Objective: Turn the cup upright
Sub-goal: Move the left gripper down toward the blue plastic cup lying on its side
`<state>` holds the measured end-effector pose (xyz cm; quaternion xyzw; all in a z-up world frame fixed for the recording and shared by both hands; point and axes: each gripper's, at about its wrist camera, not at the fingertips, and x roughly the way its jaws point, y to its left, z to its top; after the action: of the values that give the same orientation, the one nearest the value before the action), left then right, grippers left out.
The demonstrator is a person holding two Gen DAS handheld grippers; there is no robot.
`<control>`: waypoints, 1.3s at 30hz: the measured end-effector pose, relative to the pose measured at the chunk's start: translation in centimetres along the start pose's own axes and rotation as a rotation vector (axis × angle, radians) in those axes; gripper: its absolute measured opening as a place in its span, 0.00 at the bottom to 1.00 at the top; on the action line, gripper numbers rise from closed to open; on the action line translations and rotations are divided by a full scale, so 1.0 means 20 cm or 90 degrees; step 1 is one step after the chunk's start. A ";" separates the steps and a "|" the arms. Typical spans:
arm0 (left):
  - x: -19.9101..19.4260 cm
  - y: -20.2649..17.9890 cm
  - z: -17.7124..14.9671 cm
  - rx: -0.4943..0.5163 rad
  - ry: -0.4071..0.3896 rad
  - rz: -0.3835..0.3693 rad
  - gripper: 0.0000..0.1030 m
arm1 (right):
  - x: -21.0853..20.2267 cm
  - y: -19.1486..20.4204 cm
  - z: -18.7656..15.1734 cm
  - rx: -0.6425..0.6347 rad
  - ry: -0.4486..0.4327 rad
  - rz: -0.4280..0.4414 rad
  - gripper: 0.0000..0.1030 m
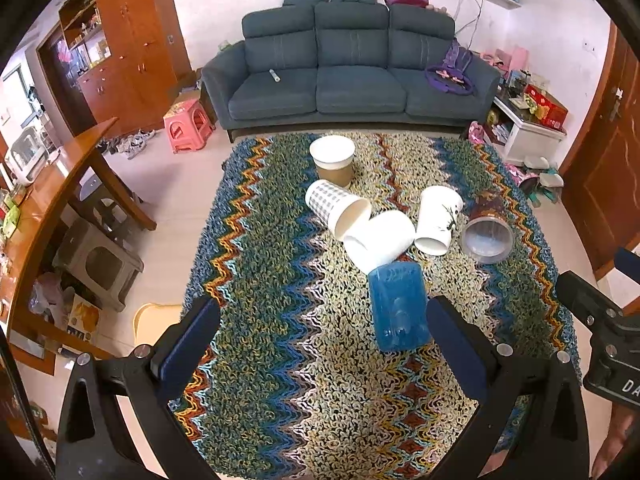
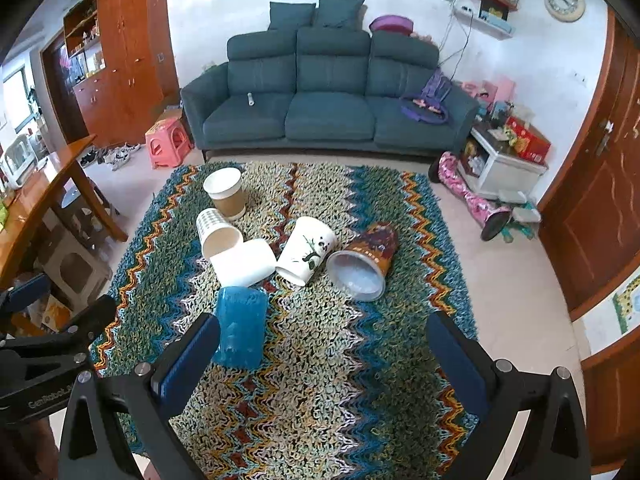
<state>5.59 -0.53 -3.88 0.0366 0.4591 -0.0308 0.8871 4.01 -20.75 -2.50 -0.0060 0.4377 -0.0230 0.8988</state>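
Observation:
Several cups lie on a zigzag-patterned cloth (image 1: 280, 320). A brown paper cup (image 1: 333, 160) (image 2: 226, 194) stands upright at the back. On their sides lie a checked cup (image 1: 336, 208) (image 2: 218, 234), a plain white cup (image 1: 380, 242) (image 2: 244, 262), a panda cup (image 1: 438, 220) (image 2: 308, 254), a clear cup with a brown sleeve (image 1: 486, 228) (image 2: 364, 264) and a blue translucent cup (image 1: 398, 306) (image 2: 240, 326). My left gripper (image 1: 324, 344) is open and empty, just short of the blue cup. My right gripper (image 2: 324, 356) is open and empty, the blue cup by its left finger.
A blue sofa (image 1: 352, 72) stands behind the cloth. A wooden table (image 1: 48, 184) and grey stool (image 1: 96, 264) are at the left, a pink stool (image 1: 188, 124) beyond. A white side table (image 1: 528, 128) and a wooden door (image 1: 608, 184) are at the right.

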 end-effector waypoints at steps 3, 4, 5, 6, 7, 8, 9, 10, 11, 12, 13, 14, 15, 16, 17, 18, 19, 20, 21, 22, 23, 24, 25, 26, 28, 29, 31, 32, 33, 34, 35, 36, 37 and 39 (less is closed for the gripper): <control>0.03 0.00 -0.01 -0.001 0.010 -0.010 1.00 | 0.03 0.01 -0.01 -0.002 0.004 0.008 1.00; 0.05 -0.01 -0.01 -0.001 0.012 -0.012 1.00 | 0.03 0.01 -0.01 -0.003 0.006 0.010 1.00; 0.06 0.00 -0.01 -0.001 0.013 -0.012 1.00 | 0.05 0.01 -0.01 -0.004 0.011 0.013 1.00; 0.06 0.00 -0.02 -0.001 0.013 -0.012 1.00 | 0.05 0.01 -0.01 -0.004 0.015 0.015 1.00; 0.07 0.00 -0.02 0.000 0.012 -0.011 1.00 | 0.07 0.01 -0.01 -0.005 0.021 0.018 1.00; 0.08 -0.01 -0.02 0.000 0.011 -0.012 1.00 | 0.08 0.01 -0.02 -0.004 0.024 0.020 1.00; 0.09 -0.01 -0.02 0.000 0.010 -0.015 1.00 | 0.10 0.01 -0.02 -0.001 0.031 0.022 1.00; 0.10 -0.01 -0.02 0.000 0.010 -0.018 1.00 | 0.11 0.00 -0.03 0.000 0.035 0.023 1.00; 0.11 -0.01 -0.03 0.000 0.011 -0.023 1.00 | 0.12 0.00 -0.03 0.001 0.040 0.023 1.00; 0.11 -0.01 -0.03 0.001 0.010 -0.025 1.00 | 0.14 0.00 -0.04 0.003 0.045 0.021 1.00; 0.12 -0.02 -0.03 0.002 0.009 -0.026 1.00 | 0.16 0.00 -0.05 0.004 0.050 0.021 1.00; 0.13 -0.03 -0.03 0.004 0.008 -0.024 1.00 | 0.17 0.00 -0.05 0.005 0.055 0.022 1.00; 0.13 -0.03 -0.03 0.006 0.007 -0.023 1.00 | 0.19 0.00 -0.06 0.007 0.062 0.024 1.00; 0.14 -0.04 -0.03 0.010 0.005 -0.021 1.00 | 0.20 0.00 -0.07 0.008 0.066 0.024 1.00; 0.14 -0.05 -0.03 0.013 0.003 -0.020 1.00 | 0.22 0.00 -0.07 0.008 0.069 0.023 1.00; 0.15 -0.06 -0.04 0.018 -0.001 -0.017 1.00 | 0.23 0.00 -0.08 0.010 0.072 0.023 1.00; 0.15 -0.07 -0.04 0.023 -0.003 -0.015 1.00 | 0.23 -0.01 -0.09 0.011 0.073 0.023 1.00; 0.17 -0.08 -0.05 0.031 -0.003 -0.010 1.00 | 0.25 -0.01 -0.09 0.013 0.076 0.024 1.00; 0.18 -0.09 -0.05 0.036 -0.001 -0.006 1.00 | 0.25 -0.01 -0.09 0.014 0.076 0.024 1.00; 0.19 -0.11 -0.05 0.042 0.005 -0.003 0.99 | 0.26 -0.01 -0.10 0.015 0.077 0.024 1.00; 0.21 -0.11 -0.05 0.043 0.010 -0.001 0.99 | 0.27 -0.02 -0.10 0.015 0.078 0.023 1.00; 0.22 -0.12 -0.05 0.044 0.019 -0.004 0.99 | 0.28 -0.02 -0.11 0.015 0.079 0.022 1.00; 0.24 -0.13 -0.05 0.044 0.027 -0.009 0.99 | 0.29 -0.02 -0.11 0.015 0.081 0.020 1.00; 0.26 -0.13 -0.05 0.043 0.042 -0.018 0.99 | 0.29 -0.02 -0.12 0.014 0.082 0.018 1.00; 0.30 -0.14 -0.05 0.040 0.063 -0.038 0.99 | 0.31 -0.03 -0.13 0.014 0.084 0.010 1.00; 0.31 -0.15 -0.05 0.038 0.071 -0.047 0.99 | 0.32 -0.03 -0.13 0.015 0.085 0.009 1.00; 0.34 -0.16 -0.04 0.036 0.082 -0.057 0.99 | 0.34 -0.05 -0.14 0.018 0.089 0.009 1.00; 0.36 -0.18 -0.05 0.037 0.088 -0.058 0.99 | 0.35 -0.06 -0.15 0.019 0.091 0.008 1.00; 0.37 -0.18 -0.05 0.037 0.094 -0.059 0.99 | 0.35 -0.07 -0.15 0.019 0.093 0.007 1.00; 0.39 -0.19 -0.04 0.036 0.104 -0.061 0.99 | 0.36 -0.07 -0.16 0.019 0.095 0.005 1.00; 0.41 -0.19 -0.04 0.035 0.111 -0.063 0.99 | 0.36 -0.08 -0.16 0.019 0.097 0.004 1.00; 0.42 -0.19 -0.04 0.034 0.119 -0.064 0.99 | 0.37 -0.08 -0.17 0.019 0.097 0.002 1.00; 0.44 -0.20 -0.04 0.033 0.123 -0.066 0.99 | 0.38 -0.09 -0.17 0.018 0.098 0.000 1.00; 0.47 -0.21 -0.04 0.034 0.127 -0.060 0.99 | 0.40 -0.09 -0.18 0.019 0.101 0.000 1.00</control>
<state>9.91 -4.89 -12.11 0.0415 0.5456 -0.0808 0.8331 5.94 -22.98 -10.94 0.0091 0.5073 -0.0296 0.8612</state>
